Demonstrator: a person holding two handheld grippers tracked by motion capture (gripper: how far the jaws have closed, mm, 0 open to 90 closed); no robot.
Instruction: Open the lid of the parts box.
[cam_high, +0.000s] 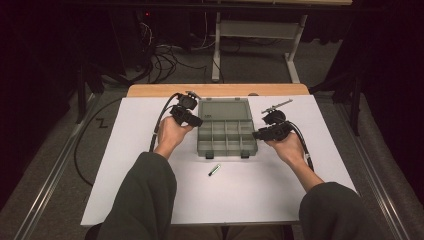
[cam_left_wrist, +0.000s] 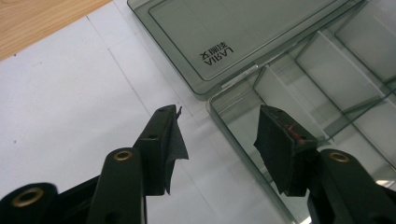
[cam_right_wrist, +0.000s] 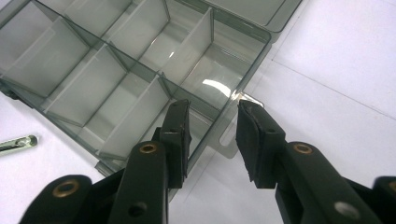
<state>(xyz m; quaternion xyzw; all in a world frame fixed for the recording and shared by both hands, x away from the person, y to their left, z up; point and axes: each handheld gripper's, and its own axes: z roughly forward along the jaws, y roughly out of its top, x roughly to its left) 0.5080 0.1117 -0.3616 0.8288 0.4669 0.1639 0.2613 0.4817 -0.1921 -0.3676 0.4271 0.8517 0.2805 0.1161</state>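
A smoky clear compartment box (cam_high: 226, 137) lies in the middle of the white table top, its lid (cam_high: 224, 109) folded flat toward the back. My left gripper (cam_high: 197, 121) is at the box's left rear corner. In the left gripper view it (cam_left_wrist: 219, 126) stands open, and the box's left wall (cam_left_wrist: 243, 149) runs between the jaws, clear of both pads. My right gripper (cam_high: 256, 134) is at the box's right side. In the right gripper view it (cam_right_wrist: 212, 116) is open astride the right wall and its clear tab (cam_right_wrist: 232, 135), with no pad pressing on either.
A small green and black pen-like stick (cam_high: 214, 170) lies in front of the box and also shows in the right gripper view (cam_right_wrist: 18, 142). A metal caliper-like tool (cam_high: 276, 106) rests at the back right. The table's wooden strip (cam_high: 215, 90) borders the far edge.
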